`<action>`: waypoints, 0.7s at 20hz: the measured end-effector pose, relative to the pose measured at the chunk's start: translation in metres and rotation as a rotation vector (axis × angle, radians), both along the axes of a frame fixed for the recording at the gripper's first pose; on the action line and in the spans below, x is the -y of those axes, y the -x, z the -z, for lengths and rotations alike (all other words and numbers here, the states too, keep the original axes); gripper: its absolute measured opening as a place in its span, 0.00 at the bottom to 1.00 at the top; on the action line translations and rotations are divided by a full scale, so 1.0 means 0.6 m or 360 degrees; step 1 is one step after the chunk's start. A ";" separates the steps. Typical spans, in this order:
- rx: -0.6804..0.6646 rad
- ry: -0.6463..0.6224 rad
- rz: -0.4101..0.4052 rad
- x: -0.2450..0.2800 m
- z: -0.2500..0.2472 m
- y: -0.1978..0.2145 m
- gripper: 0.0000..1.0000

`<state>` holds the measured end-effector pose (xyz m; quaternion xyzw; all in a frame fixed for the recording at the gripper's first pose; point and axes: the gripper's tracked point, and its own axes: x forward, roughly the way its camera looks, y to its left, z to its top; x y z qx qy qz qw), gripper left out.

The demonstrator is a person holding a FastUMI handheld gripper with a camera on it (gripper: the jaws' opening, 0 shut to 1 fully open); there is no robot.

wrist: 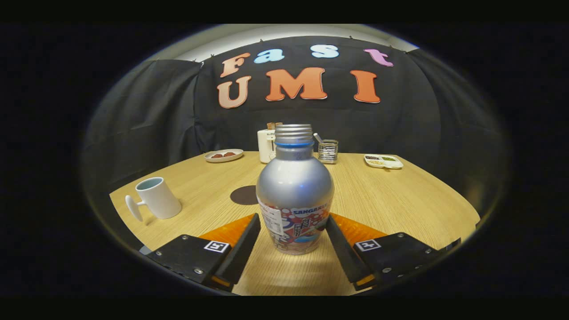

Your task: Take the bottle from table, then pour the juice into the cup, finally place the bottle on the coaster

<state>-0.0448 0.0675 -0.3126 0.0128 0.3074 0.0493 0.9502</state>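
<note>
A silver metal bottle (pixel 294 191) with an uncapped threaded neck and a colourful label stands upright on the wooden surface (pixel 391 195), between the fingers of the hand-held gripper (pixel 293 226). The gripper is spread, with small gaps either side. A white mug (pixel 156 198) sits ahead-left; a dark round coaster (pixel 243 195) lies just beyond.

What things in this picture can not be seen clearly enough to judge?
- Gripper view: whether the gripper fingers press the bottle; their tips sit beside its lower body, contact unclear.
- Coaster: its right part is hidden behind the bottle.
- Juice level: the bottle wall is opaque.
- Cup: its inside is not visible from this angle.
- Far plate, tray and holder: contents too small to name.
</note>
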 end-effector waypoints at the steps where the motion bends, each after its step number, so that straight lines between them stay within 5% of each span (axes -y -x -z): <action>1: 0.0012 -0.0005 0.0005 0.000 -0.002 -0.005 0.82; 14: 0.0137 0.0219 -0.0099 -0.044 -0.056 -0.045 0.78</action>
